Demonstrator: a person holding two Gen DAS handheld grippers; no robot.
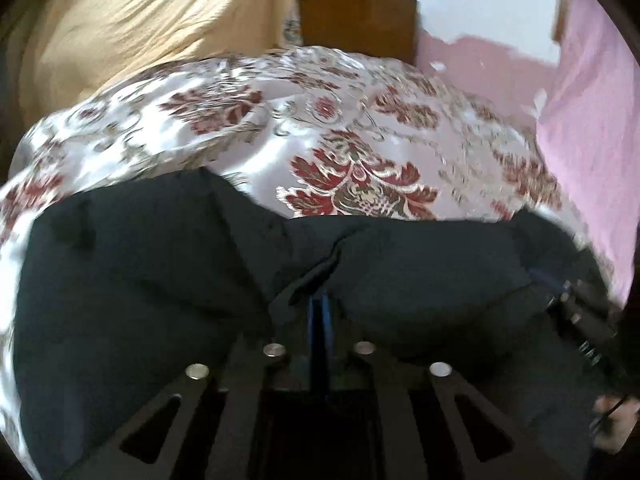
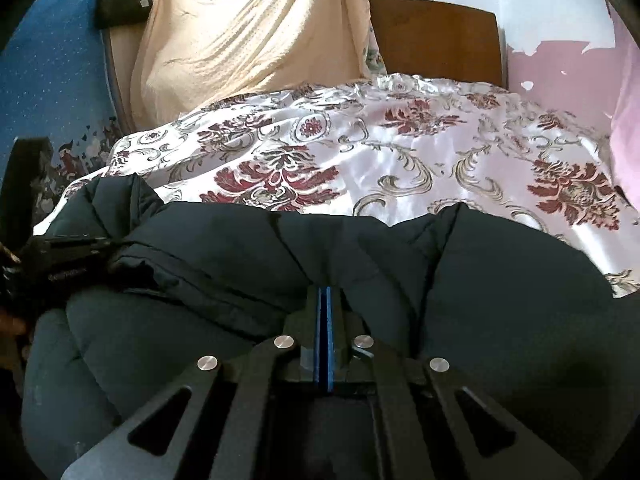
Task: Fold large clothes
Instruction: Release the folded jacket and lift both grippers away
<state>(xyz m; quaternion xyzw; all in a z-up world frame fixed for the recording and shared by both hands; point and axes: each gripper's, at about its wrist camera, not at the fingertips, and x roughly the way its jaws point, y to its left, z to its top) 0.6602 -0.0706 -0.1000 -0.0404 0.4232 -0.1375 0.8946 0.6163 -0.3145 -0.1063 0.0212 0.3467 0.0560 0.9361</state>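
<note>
Puffy dark quilted jacket, glossy floral bedspread

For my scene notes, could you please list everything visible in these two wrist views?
Padded jacket: one, dark, near edge of bed, under both grippers.
Bedspread: one, white satin with red floral pattern, covering bed.
Cloth: one, cream, hanging behind bed.
Headboard: one, brown wood, far end.
Bag: one, black, upper left.
Wall: pink, peeling, right.
Left gripper: black, nearly shut, fabric around its tips.
Right gripper: black, shut against jacket.
</note>
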